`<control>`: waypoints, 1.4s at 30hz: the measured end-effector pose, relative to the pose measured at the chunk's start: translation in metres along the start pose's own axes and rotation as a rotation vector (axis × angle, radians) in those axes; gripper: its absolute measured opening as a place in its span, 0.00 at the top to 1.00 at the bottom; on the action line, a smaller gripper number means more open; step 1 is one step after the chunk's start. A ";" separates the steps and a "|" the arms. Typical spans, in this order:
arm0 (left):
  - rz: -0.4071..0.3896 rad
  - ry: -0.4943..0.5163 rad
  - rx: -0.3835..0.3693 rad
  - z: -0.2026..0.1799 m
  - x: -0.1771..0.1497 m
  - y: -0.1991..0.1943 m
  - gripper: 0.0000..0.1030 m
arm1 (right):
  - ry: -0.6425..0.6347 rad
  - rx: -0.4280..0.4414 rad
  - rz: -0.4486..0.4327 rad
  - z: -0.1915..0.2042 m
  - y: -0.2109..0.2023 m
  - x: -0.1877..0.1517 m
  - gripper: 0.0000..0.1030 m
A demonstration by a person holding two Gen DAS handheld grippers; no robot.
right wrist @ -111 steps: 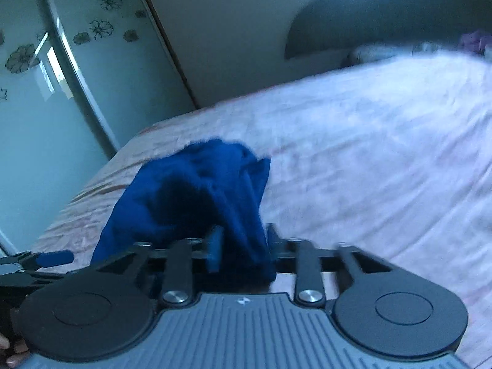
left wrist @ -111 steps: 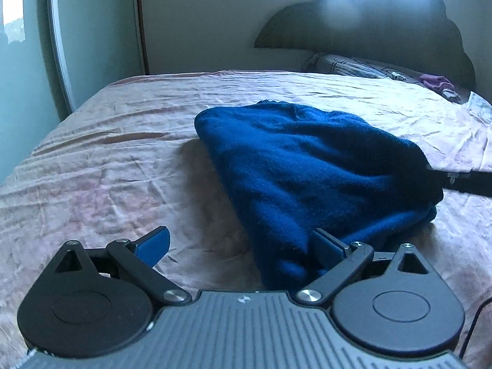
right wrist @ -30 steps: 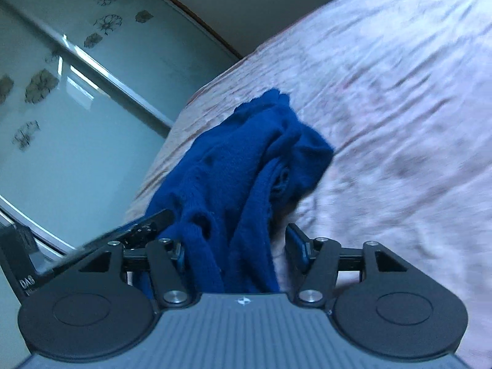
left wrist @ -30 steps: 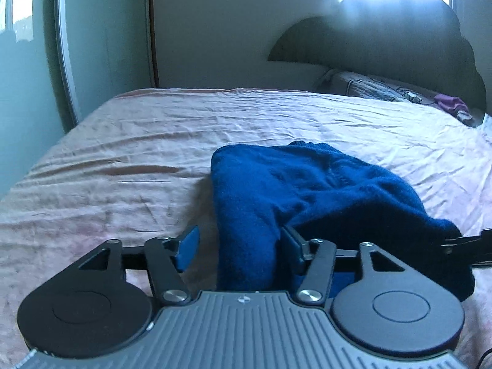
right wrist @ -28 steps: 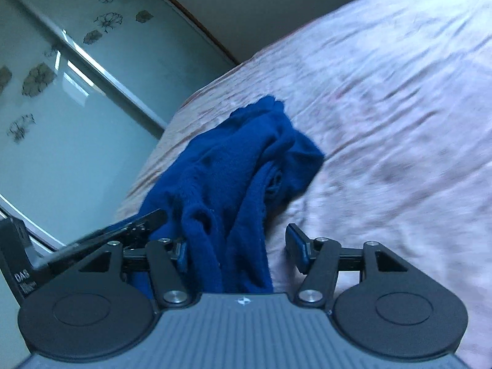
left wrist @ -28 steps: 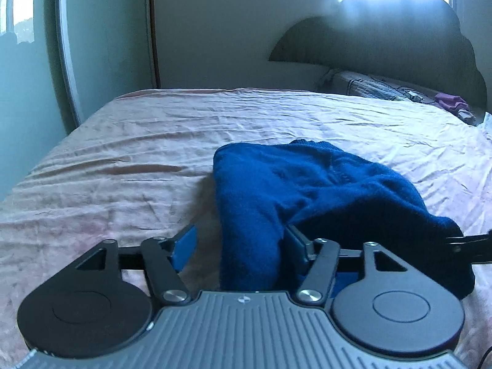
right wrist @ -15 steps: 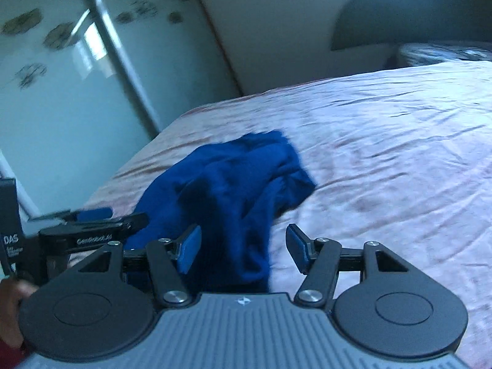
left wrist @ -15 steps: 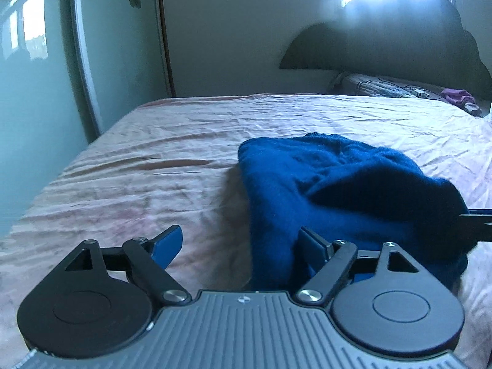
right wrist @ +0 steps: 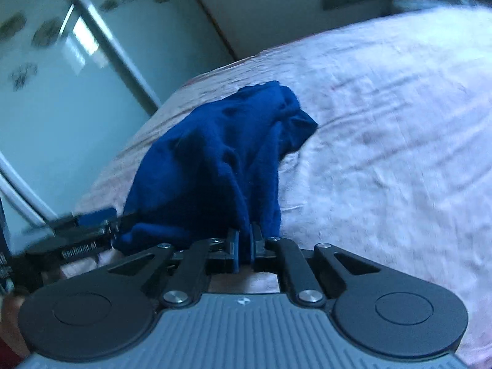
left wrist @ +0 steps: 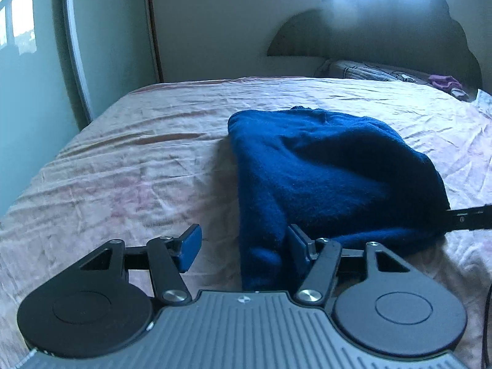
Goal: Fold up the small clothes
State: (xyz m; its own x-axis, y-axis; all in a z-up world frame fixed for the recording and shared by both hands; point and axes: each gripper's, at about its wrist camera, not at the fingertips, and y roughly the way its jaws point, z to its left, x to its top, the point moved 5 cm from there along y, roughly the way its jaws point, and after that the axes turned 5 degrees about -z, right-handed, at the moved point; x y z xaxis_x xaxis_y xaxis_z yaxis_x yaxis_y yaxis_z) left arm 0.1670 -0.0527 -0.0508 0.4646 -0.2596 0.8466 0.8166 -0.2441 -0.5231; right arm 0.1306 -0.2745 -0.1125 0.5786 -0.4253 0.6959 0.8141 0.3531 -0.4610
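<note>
A dark blue knitted garment [left wrist: 323,169] lies bunched on the pink bedsheet [left wrist: 138,169]. My left gripper [left wrist: 243,249] is open, its jaws wide apart around the garment's near left corner, which lies against the right finger. In the right wrist view, my right gripper [right wrist: 244,246] is shut on the near edge of the blue garment [right wrist: 215,160], which rises from the jaws in a draped heap. The right gripper's finger [left wrist: 467,218] shows at the garment's right edge in the left wrist view. The left gripper [right wrist: 92,224] shows at the left of the right wrist view.
A dark headboard [left wrist: 384,30] and a pillow [left wrist: 369,69] stand at the far end of the bed, with a purple cloth [left wrist: 446,81] beside them. A mirrored wardrobe door [right wrist: 46,77] runs along the bed's left side.
My right gripper has closed on the garment's edge; half a second ago its jaws were open. My left gripper's jaws have stayed open at the garment's corner.
</note>
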 end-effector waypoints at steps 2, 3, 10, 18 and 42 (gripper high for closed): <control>-0.004 0.003 0.002 -0.001 -0.001 -0.004 0.37 | -0.021 -0.046 -0.035 0.005 -0.008 0.003 0.90; -0.005 0.003 0.003 -0.002 -0.001 -0.005 0.34 | -0.065 -0.095 -0.070 0.013 -0.014 0.006 0.88; 0.020 -0.040 -0.013 -0.001 -0.002 -0.001 0.43 | -0.255 -0.168 -0.105 0.044 -0.007 0.007 0.81; 0.044 -0.040 -0.068 -0.003 -0.003 -0.002 0.70 | -0.067 -0.016 -0.055 0.015 -0.002 0.015 0.70; -0.023 0.158 -0.161 -0.093 0.024 0.025 0.36 | 0.145 0.039 -0.126 -0.037 0.088 0.122 0.93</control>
State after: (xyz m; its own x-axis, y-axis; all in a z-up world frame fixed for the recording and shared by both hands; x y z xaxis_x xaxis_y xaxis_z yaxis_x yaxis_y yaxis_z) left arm 0.1669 -0.1518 -0.0533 0.3768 -0.3925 0.8390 0.7553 -0.3942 -0.5236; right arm 0.2744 -0.3265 -0.0886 0.4758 -0.5829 0.6587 0.8795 0.3201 -0.3521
